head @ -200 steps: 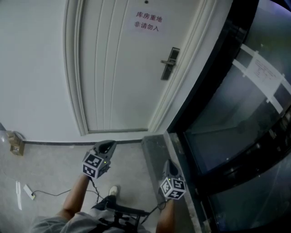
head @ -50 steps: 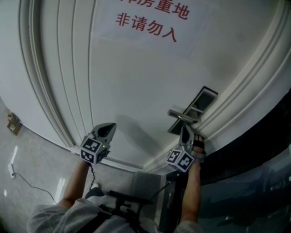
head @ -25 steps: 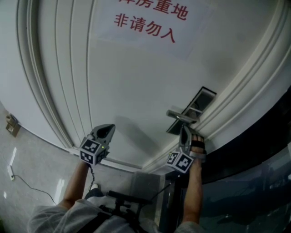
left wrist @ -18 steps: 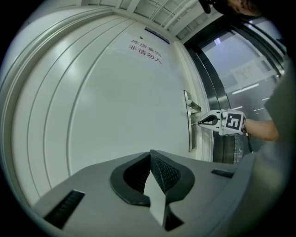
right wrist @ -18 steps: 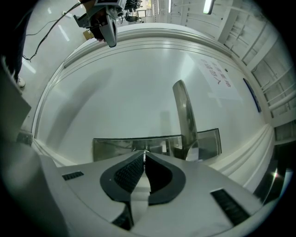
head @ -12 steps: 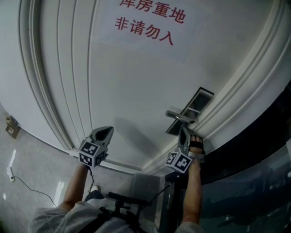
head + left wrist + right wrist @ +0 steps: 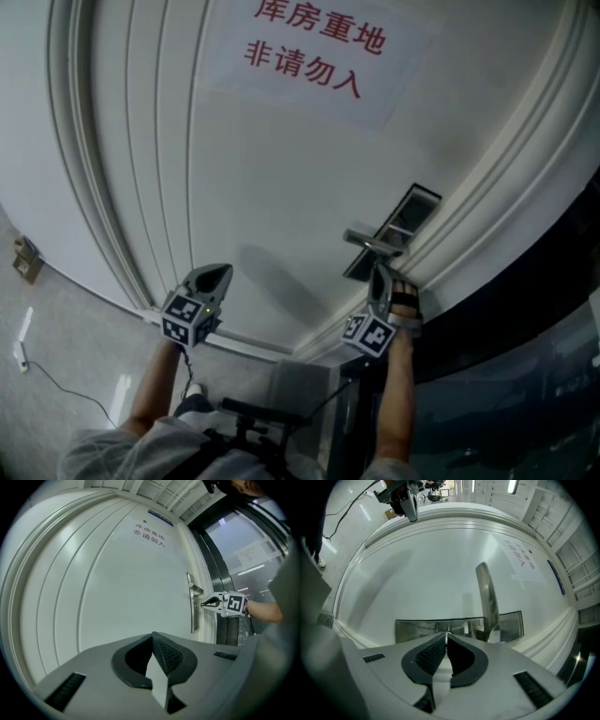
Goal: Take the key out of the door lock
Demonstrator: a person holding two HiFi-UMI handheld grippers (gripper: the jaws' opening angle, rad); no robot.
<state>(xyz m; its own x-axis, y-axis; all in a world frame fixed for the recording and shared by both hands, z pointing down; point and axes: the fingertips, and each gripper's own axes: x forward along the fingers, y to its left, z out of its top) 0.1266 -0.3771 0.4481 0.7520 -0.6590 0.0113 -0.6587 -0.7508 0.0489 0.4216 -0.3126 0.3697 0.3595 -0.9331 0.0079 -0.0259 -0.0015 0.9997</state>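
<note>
Below door handle [image 7: 486,597], right gripper [image 7: 446,635] pinches the key [image 7: 203,604] at its fingertips; left gripper [image 7: 153,639] closed, empty

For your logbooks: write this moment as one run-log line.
left gripper shut, empty | right gripper shut on key | key in lock

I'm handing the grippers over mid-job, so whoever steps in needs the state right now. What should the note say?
Left gripper: shut, empty, held off the door, well to the left of the lock.
Right gripper: shut on the key, tips at the lock plate, just below the handle.
Key: looks to be in the lock, not yet out.
Done: key gripped.
Left: pull it straight out.
</note>
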